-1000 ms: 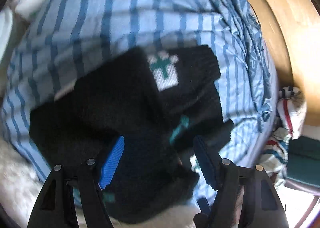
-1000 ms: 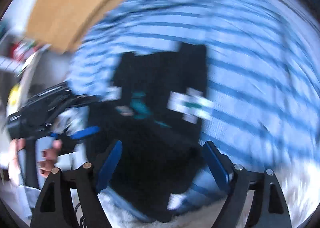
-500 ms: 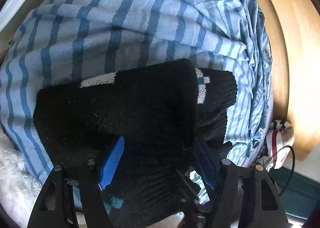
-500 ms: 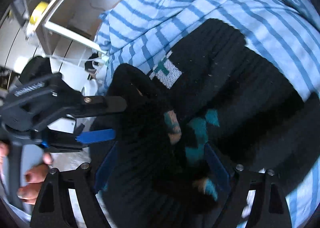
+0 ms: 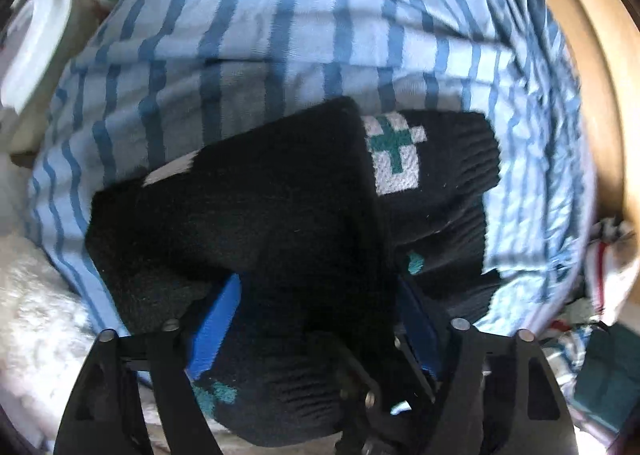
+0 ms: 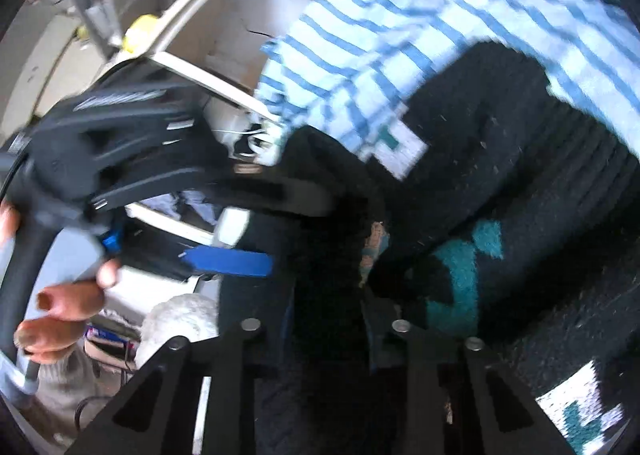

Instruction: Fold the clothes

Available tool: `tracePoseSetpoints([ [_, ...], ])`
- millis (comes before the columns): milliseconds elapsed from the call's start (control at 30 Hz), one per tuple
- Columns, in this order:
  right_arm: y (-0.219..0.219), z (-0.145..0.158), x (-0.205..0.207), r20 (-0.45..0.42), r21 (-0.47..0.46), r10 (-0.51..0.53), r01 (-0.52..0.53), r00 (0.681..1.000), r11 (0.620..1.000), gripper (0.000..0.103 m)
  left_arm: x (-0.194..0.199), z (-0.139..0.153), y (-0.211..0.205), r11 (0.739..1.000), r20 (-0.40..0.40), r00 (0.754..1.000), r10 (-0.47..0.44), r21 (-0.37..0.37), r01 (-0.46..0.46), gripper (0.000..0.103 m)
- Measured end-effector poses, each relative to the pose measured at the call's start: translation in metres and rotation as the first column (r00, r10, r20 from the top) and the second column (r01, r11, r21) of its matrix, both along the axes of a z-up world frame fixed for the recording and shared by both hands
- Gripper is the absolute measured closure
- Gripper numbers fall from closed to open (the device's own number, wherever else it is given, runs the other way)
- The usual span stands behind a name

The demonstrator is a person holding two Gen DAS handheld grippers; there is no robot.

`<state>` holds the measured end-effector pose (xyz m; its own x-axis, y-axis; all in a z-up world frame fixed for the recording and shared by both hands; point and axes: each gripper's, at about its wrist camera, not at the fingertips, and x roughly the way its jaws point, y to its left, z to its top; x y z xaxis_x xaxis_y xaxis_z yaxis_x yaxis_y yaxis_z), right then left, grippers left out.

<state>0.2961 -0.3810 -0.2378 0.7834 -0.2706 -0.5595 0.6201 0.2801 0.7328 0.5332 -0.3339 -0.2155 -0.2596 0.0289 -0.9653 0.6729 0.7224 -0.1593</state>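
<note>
— Black knit, that is the sweater, with white patches and teal crosses on it. It lies in the lower middle of the left wrist view, on the blue-striped sheet of the bed.

— How far along would you say the folding is?

— Partway, I judge. One thick layer is already turned over the rest, so a white-and-teal patch peeks out at its right edge. The bundle looks lumpy, though, not squared off.

— And the tools?

— The left tool stands wide, its jaws opening, astride the near part of the knit. I see its blue pad beside the wool, not pressing it, so I call it released.

— The right one?

— The right tool is closing, and a bunched ridge of black knit sits between its jaws at the lower middle of the right wrist view. The pads are hidden in the dark fabric; it looks clenched on the sweater, but I would not swear to the contact.

— What is left?

— Another fold and some flattening, I think. A hand holds the other tool's grip at the lower left there.
</note>
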Motion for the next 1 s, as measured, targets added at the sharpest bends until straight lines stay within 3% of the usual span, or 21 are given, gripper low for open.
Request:
tracePoseSetpoints([
  [100, 0.004, 0.006, 0.004, 0.009, -0.041, 0.030, -0.030, 1.000, 0.999, 0.075, -0.012, -0.002, -0.015, 0.992, 0.062, 0.994, -0.087, 0.094, 0.081, 0.025],
  [233, 0.008, 0.009, 0.009, 0.016, -0.059, 0.049, -0.048, 0.999, 0.997, 0.075, -0.027, -0.019, -0.033, 0.959, 0.127, 0.978, -0.162, 0.256, 0.126, 0.025],
  [333, 0.009, 0.007, 0.010, 0.006, -0.051, 0.048, -0.047, 0.999, 0.998, 0.075, -0.038, -0.038, -0.044, 0.916, 0.159, 0.959, -0.235, 0.365, 0.164, 0.025],
  [433, 0.010, 0.005, 0.010, -0.031, -0.048, 0.039, -0.041, 0.999, 0.998, 0.075, -0.055, -0.053, -0.048, 0.860, 0.194, 0.913, -0.360, 0.447, 0.245, 0.024],
  [500, 0.011, 0.005, 0.010, -0.059, -0.051, 0.035, -0.038, 0.998, 0.998, 0.075, -0.057, -0.056, -0.046, 0.854, 0.219, 0.898, -0.382, 0.455, 0.252, 0.027],
  [533, 0.012, 0.006, 0.010, -0.077, -0.052, 0.027, -0.031, 0.997, 0.998, 0.073, -0.056, -0.056, -0.045, 0.852, 0.226, 0.894, -0.387, 0.458, 0.254, 0.036],
  [600, 0.013, 0.006, 0.009, -0.097, -0.048, 0.017, -0.022, 0.995, 0.999, 0.068, -0.051, -0.055, -0.042, 0.853, 0.229, 0.893, -0.388, 0.456, 0.254, 0.040],
  [667, 0.015, 0.008, 0.006, -0.146, -0.045, -0.001, -0.006, 0.989, 0.999, 0.054, -0.045, -0.050, -0.039, 0.862, 0.218, 0.902, -0.372, 0.442, 0.249, 0.047],
  [733, 0.017, 0.014, 0.001, -0.196, -0.040, -0.030, 0.022, 0.980, 0.999, 0.034, -0.041, -0.046, -0.036, 0.868, 0.208, 0.905, -0.372, 0.424, 0.259, 0.050],
  [867, 0.024, 0.038, -0.021, -0.270, -0.057, -0.130, 0.119, 0.954, 0.991, 0.031, -0.037, -0.039, -0.027, 0.876, 0.198, 0.903, -0.382, 0.389, 0.286, 0.053],
  [967, 0.043, 0.055, -0.052, -0.305, -0.060, -0.249, 0.243, 0.919, 0.968, 0.011, -0.033, -0.034, -0.022, 0.879, 0.179, 0.903, -0.389, 0.365, 0.307, 0.054],
  [1000, 0.052, 0.057, -0.063, -0.324, -0.044, -0.282, 0.283, 0.903, 0.958, 0.011, -0.032, -0.033, -0.021, 0.879, 0.178, 0.902, -0.394, 0.359, 0.313, 0.054],
])
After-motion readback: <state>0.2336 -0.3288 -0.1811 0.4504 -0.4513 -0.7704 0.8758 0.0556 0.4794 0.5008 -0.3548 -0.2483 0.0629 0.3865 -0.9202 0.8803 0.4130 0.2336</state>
